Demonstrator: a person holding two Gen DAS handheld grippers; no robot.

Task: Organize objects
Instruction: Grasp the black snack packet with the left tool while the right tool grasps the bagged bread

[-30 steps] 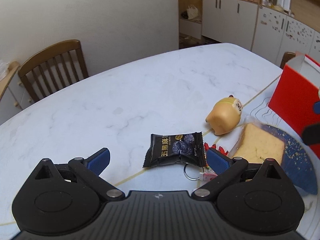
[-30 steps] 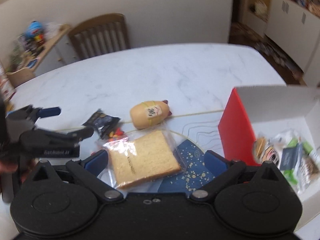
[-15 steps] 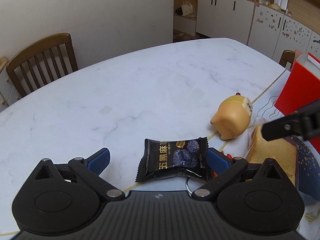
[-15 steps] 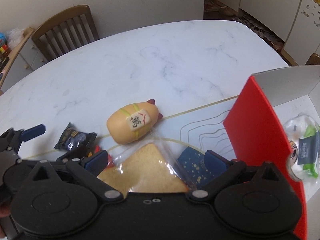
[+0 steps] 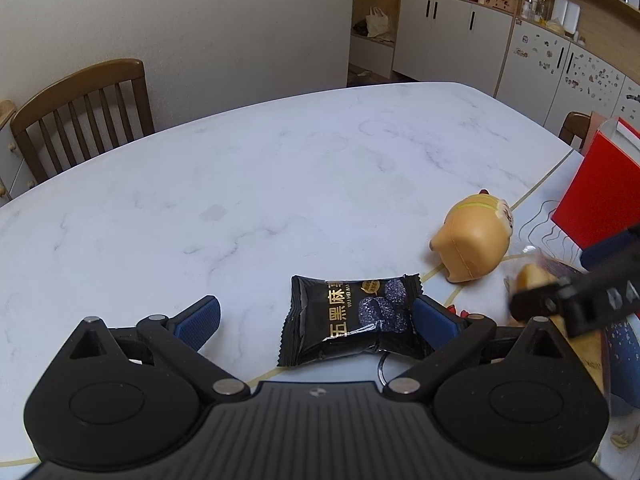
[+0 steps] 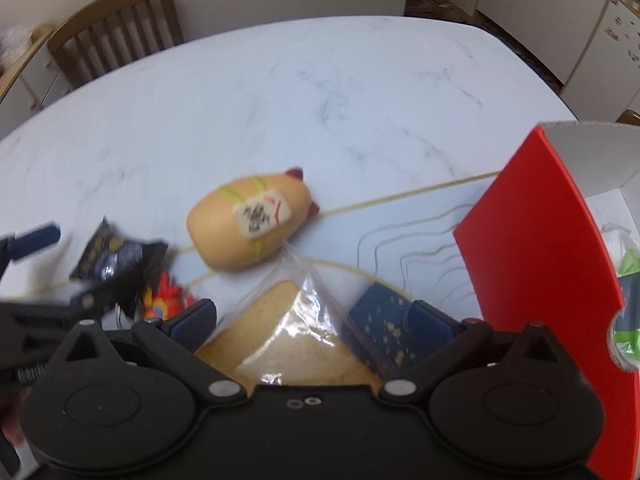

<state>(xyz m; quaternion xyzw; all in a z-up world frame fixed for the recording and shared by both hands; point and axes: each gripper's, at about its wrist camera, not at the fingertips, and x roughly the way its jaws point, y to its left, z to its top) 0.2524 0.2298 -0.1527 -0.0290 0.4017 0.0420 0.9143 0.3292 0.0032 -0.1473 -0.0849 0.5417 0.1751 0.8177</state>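
Left tongs (image 5: 316, 318) wide open, low over the tabletop (image 5: 280, 184). Black snack packet (image 5: 352, 320) lies flat between the fingers, closer to my right finger (image 5: 434, 322); its right edge overlaps that pad, can't tell if they touch. Left finger (image 5: 200, 320) well apart from it. A metal ring (image 5: 380, 364) pokes out under the packet, mostly hidden by the tongs body. Something small and red (image 5: 452, 309) just past the right finger, too cut off to identify.

Right tongs (image 6: 314, 320) also wide open, straddling the bagged cake slice (image 6: 288, 344). Slice sits between the fingers, near end hidden under the tongs body; no contact I can confirm. In the left view, one right-tongs arm crosses in front of the slice, so only a corner of it shows.

Ahead of the right tongs: tan plush toy (image 6: 250, 222) lying on its side on the tabletop, just beyond the tip of the bag. Ahead-right: red box (image 6: 536, 248), open, white inside; contents at frame edge, only green and clear wrapping visible. Dark blue mat with gold specks (image 6: 380, 320) under the slice, mostly covered.

Right view is motion-blurred on its left side: packet and a red item (image 6: 164, 296) beside it are smeared, print unreadable there. Wooden chair (image 5: 80, 116) at the far tabletop edge.
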